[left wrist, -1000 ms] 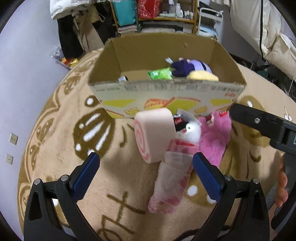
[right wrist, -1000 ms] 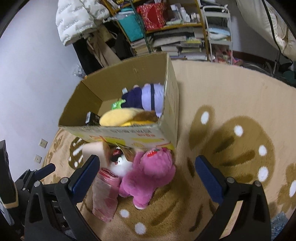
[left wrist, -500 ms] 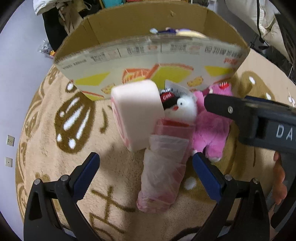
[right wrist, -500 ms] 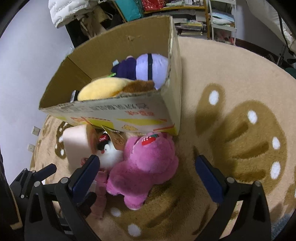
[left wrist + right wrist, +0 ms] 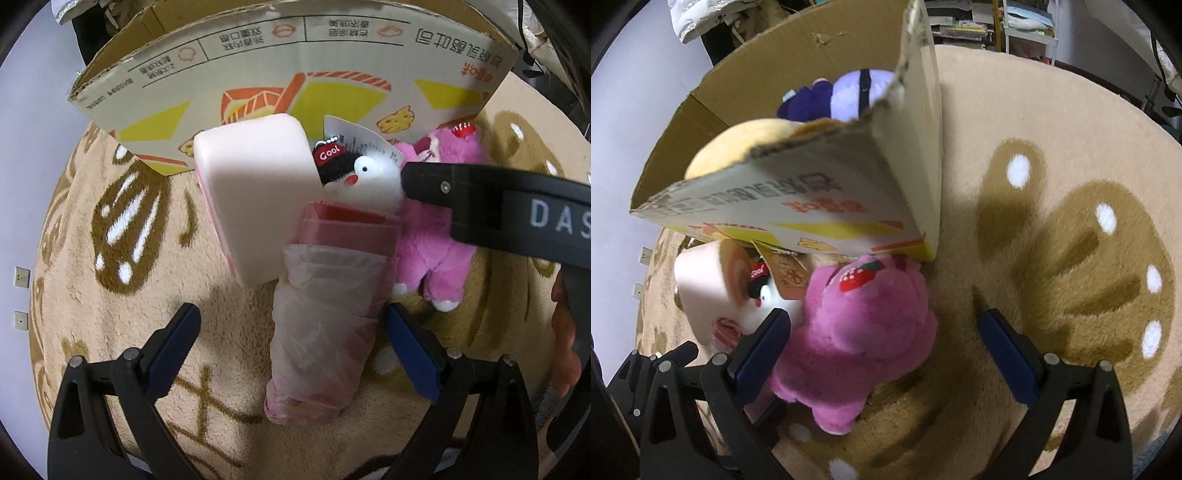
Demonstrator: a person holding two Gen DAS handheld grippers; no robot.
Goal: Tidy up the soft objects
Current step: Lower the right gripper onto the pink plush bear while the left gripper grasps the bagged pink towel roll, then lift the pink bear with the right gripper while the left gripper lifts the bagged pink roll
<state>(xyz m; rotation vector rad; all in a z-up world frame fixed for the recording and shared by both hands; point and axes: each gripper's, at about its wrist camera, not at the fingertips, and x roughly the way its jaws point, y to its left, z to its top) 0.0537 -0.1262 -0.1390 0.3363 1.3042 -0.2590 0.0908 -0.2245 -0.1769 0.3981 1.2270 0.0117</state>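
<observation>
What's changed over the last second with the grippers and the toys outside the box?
Both grippers moved down and closer to the pile. The left gripper now straddles the plastic-wrapped pink roll; the right gripper straddles the pink plush bear. Both jaws remain open; nothing was gripped. The toys and the cardboard box stayed put on the rug.

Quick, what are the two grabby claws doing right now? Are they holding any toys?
Left gripper: open, holding nothing, its fingers on either side of the plastic-wrapped pink roll.
Right gripper: open, holding nothing, over the pink plush bear.
</observation>
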